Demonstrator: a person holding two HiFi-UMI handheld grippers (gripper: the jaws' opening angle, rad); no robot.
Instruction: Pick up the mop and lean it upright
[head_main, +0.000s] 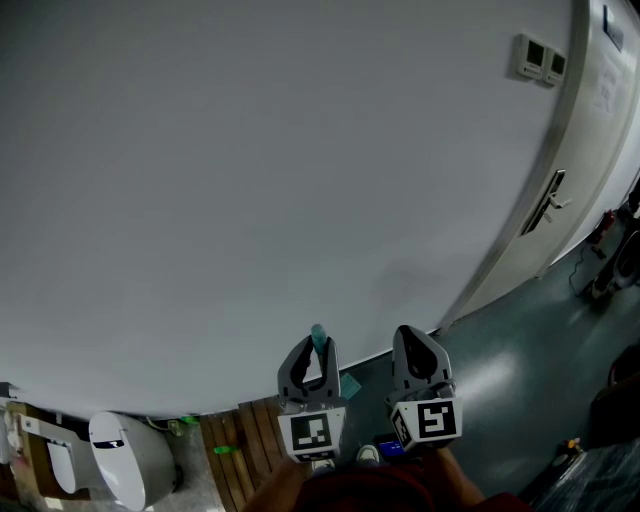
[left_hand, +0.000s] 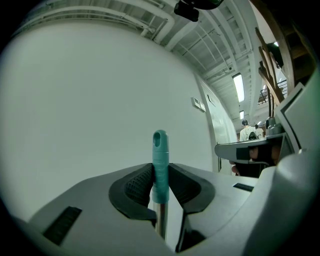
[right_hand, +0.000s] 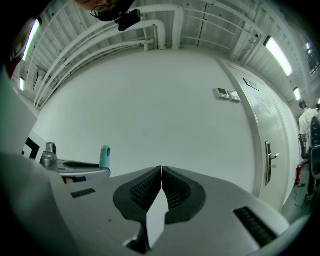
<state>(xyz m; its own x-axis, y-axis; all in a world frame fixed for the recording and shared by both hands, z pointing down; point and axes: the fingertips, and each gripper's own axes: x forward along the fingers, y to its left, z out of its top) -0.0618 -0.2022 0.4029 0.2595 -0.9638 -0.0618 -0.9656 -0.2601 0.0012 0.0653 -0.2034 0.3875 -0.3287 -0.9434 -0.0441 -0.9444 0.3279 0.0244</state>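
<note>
The mop shows only as its handle: a teal grip end (left_hand: 160, 165) on a metal shaft, standing upright in front of the white wall. My left gripper (left_hand: 160, 186) is shut on that teal grip, pads pressed on both sides, the tip sticking out above the jaws. In the head view the teal tip (head_main: 319, 338) rises from the left gripper (head_main: 308, 372). My right gripper (head_main: 420, 362) is beside it to the right, shut with nothing between its pads (right_hand: 161, 186). The teal tip (right_hand: 105, 156) appears at its left. The mop head is hidden.
A white wall (head_main: 260, 180) fills most of the view. A white door with a lever handle (head_main: 548, 200) and wall switches (head_main: 540, 60) are at the right. Wooden slats (head_main: 240, 450) and a white appliance (head_main: 125, 460) lie below left. People stand far right (left_hand: 247, 131).
</note>
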